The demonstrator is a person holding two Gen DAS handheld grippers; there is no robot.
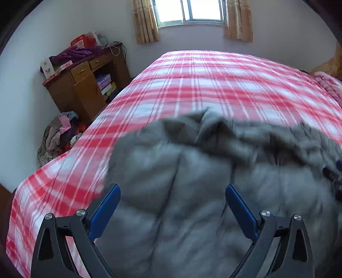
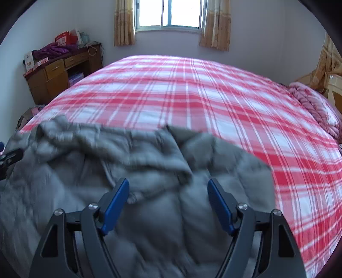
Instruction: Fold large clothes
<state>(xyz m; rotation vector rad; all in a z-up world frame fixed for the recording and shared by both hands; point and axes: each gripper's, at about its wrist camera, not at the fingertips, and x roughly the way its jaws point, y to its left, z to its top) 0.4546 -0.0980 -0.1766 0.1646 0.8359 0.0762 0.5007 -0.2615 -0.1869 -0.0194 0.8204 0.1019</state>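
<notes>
Left wrist view looks down along 2 blue-padded fingers onto a wide bed [image 1: 213,81] covered with a red-and-white plaid sheet. Beyond it, at 12 o'clock, a bright window [image 1: 189,10] sits in a pale wall with tan curtains [image 1: 145,23] drawn back on both sides. At 10 o'clock a wooden desk [image 1: 85,81] stands in the corner, heaped with purple cloth and boxes, and below it at 9 o'clock a pile of mixed clothes [image 1: 57,136] lies on the floor. A pink ruffled blanket [image 2: 314,107] is bunched at the bed's edge at 3 o'clock in the right wrist view.

The grey padded garment [image 1: 192,181] lies on the near part of the bed, filling the lower half of both views. It is blurred, so I can only guess at its shape; its long axis seems to run from 9 to 3 o'clock, across the bed, with a rumpled, folded-over edge along its far side and a darker flap poking up towards 12 o'clock.

The left gripper [image 1: 173,190] has its jaws spread wide above the grey fabric, nothing between the pads. The right gripper [image 2: 168,184] also stands apart with no cloth pinched, its fingers [image 2: 116,203] over the garment's quilted panels.
</notes>
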